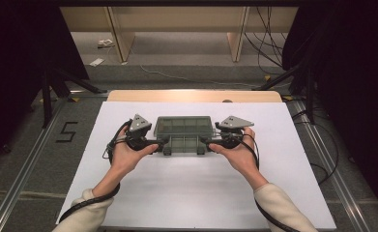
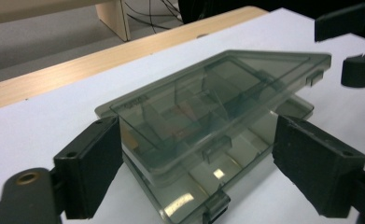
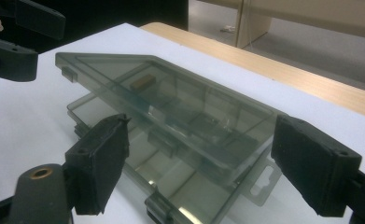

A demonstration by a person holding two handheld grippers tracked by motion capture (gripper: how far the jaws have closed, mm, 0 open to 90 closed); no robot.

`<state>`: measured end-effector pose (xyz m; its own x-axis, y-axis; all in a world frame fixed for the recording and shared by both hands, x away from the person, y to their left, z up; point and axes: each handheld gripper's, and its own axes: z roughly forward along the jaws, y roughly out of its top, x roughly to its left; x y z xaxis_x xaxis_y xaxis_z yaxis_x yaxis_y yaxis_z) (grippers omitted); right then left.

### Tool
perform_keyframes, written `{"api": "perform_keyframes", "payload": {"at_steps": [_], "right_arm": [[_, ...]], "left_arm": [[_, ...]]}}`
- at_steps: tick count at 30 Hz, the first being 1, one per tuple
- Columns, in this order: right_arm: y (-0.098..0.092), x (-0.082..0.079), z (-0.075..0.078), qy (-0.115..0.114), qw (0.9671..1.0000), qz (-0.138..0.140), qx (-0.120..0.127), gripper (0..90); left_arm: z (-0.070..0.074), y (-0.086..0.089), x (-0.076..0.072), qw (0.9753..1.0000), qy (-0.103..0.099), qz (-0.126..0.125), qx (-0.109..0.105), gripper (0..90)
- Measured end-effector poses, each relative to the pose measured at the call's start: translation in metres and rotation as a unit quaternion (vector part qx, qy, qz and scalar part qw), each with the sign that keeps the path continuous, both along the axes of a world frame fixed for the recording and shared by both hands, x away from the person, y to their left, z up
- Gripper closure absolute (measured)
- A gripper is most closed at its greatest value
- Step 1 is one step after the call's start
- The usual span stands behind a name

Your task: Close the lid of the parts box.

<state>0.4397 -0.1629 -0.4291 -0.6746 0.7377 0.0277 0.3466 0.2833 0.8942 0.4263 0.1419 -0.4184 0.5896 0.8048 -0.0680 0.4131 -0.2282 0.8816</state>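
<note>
Flanking the half-open compartment box (image 1: pixel 183 130) – both grippers' jaws apart – one small brown piece (image 3: pixel 142 82) inside

- A lab or recording studio.
- Black curtains (image 1: pixel 12 72) on both sides.
- Stand legs (image 1: pixel 51 89), loose cables (image 1: pixel 268 43), floor rails (image 1: pixel 27 159).
- White-covered table (image 1: pixel 196 193).

The smoky-grey see-through plastic compartment box (image 2: pixel 208 121) is smooth and glossy; the white worktop (image 1: pixel 186 193) looks matt, its far edge pale wood.
</note>
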Motion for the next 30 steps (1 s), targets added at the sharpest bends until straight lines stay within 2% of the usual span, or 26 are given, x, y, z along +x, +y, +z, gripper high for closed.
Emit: {"api": "perform_keyframes", "payload": {"at_steps": [6,11,17,21,25,30], "right_arm": [[0.004,0.003,0.003,-0.003,1.0,-0.002,0.006,21.9],[0.008,0.006,0.002,-0.004,1.0,0.0,0.006,25.4],[0.009,0.008,0.001,-0.008,0.9999,-0.005,0.009,33.4],[0.01,0.008,0.003,-0.012,0.9999,0.002,0.005,45.6],[0.01,0.007,0.004,-0.017,0.9998,0.001,0.001,61.0],[0.01,0.006,0.003,-0.013,0.9999,0.009,-0.006,77.5]], "left_arm": [[0.002,0.002,0.005,0.9998,0.004,0.008,-0.015,21.8],[0.003,0.001,0.008,0.9997,-0.001,0.022,-0.005,31.8],[0.002,-0.003,0.01,0.9996,0.002,0.029,-0.007,43.4],[0.003,-0.006,0.009,0.9994,-0.004,0.033,0.006,58.4],[0.003,-0.008,0.008,0.9994,-0.002,0.031,0.018,71.5],[0.001,-0.01,0.006,0.9992,-0.002,0.027,0.03,83.3]]}}
